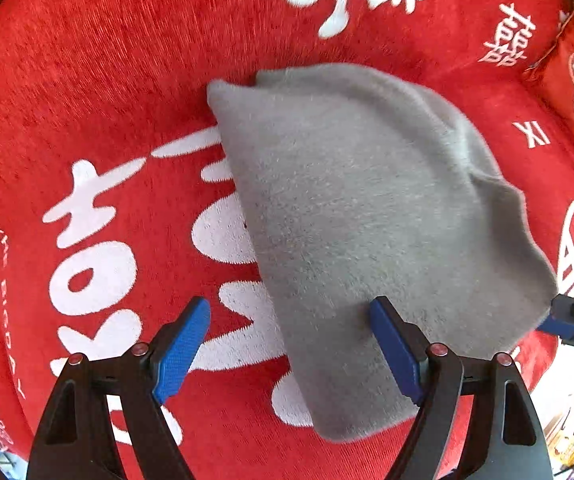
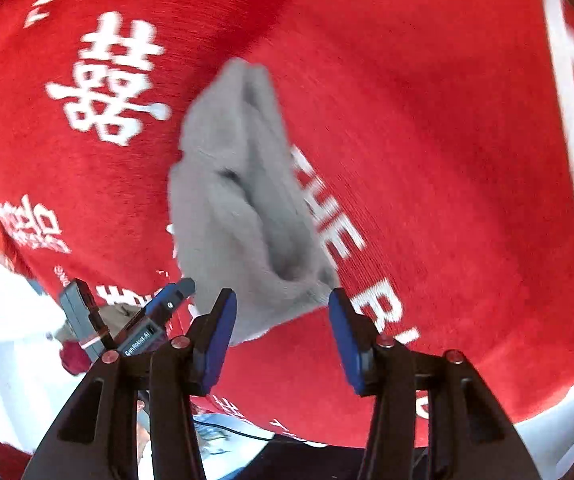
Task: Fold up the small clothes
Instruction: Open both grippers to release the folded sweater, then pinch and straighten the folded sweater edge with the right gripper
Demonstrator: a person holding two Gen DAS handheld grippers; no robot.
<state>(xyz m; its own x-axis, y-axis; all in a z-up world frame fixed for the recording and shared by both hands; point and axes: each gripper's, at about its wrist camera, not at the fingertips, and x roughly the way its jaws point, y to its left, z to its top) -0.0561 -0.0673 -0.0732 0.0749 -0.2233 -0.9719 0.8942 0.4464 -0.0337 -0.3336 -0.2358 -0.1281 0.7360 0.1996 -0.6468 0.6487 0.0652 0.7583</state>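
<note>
While the left view shows it flat, the grey garment [image 2: 243, 200] gapes — right view.

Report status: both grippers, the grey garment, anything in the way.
Left gripper open, holding nothing. Right gripper open, holding nothing. Grey garment lies loosely folded on the red cloth. Nothing in the way.

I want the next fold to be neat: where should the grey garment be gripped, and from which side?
Probably the grey garment is best pinched at its near corner, which lies flat on the red cloth close to the open left gripper. Come from above, one finger sliding under the thin edge.
</note>
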